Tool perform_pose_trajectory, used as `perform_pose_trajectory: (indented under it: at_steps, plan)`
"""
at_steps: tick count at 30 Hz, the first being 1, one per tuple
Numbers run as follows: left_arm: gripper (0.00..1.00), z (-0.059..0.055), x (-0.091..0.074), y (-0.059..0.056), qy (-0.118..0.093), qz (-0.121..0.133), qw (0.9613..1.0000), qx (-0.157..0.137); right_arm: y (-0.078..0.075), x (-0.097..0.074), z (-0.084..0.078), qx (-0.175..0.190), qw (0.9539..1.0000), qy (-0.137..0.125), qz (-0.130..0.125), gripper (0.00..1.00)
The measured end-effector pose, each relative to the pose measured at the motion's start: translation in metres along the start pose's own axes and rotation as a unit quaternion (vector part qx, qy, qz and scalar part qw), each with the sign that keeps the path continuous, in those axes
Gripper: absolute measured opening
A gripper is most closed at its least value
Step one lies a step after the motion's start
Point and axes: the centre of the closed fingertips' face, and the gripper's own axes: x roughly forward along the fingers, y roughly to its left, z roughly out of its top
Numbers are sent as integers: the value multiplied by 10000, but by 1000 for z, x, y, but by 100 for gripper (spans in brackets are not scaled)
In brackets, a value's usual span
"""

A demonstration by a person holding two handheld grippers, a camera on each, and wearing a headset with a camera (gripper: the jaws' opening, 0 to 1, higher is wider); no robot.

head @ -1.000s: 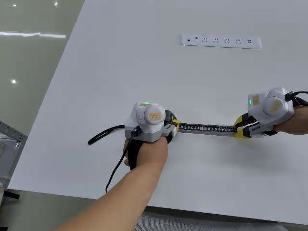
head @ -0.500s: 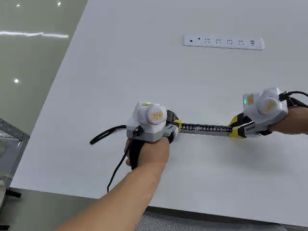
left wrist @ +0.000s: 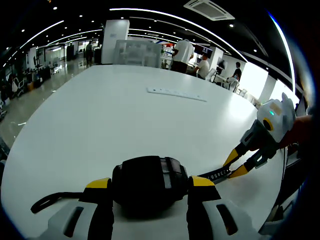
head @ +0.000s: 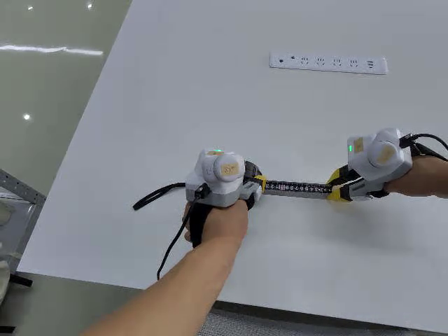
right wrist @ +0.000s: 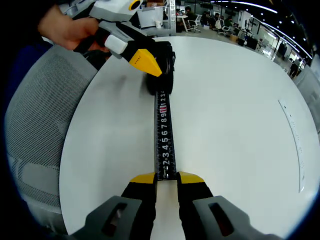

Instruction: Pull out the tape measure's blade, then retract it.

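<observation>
1. While the head view looks down on the white worktop (head: 210, 91), the left claw (head: 253, 183) is clamped around the tape measure case (head: 248, 171). The right claw (head: 334, 190) pinches the far end of the blade (head: 297, 187), which spans the gap between them just over the surface. A power strip (head: 327, 63) lies well apart and is no obstacle.
2. Over to the left gripper view: the tape measure case (left wrist: 148, 175) sits squarely between the yellow tips, with its strap (left wrist: 45, 201) trailing off to one side. The blade (left wrist: 215, 175) runs out toward the right claw (left wrist: 234, 165). This hand's job, by the look of it, is to be the anchor, so it should hold dead steady.
3. Now the right gripper view: the right claw (right wrist: 167, 178) is closed on the blade's end, and the numbers run straight to the tape measure case (right wrist: 161, 65). The line looks true. Any travel should follow it, low and level. On the return, slow and gripped, so the spring cannot whip the blade home.
</observation>
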Motion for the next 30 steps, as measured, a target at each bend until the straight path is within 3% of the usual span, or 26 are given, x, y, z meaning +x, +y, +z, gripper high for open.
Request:
perform_pose_trajectory:
  at_steps: [30]
  plan:
    - [55,0,0,0,17,-33,10000,-36,3,22,40,-42,9996,-265,105,12]
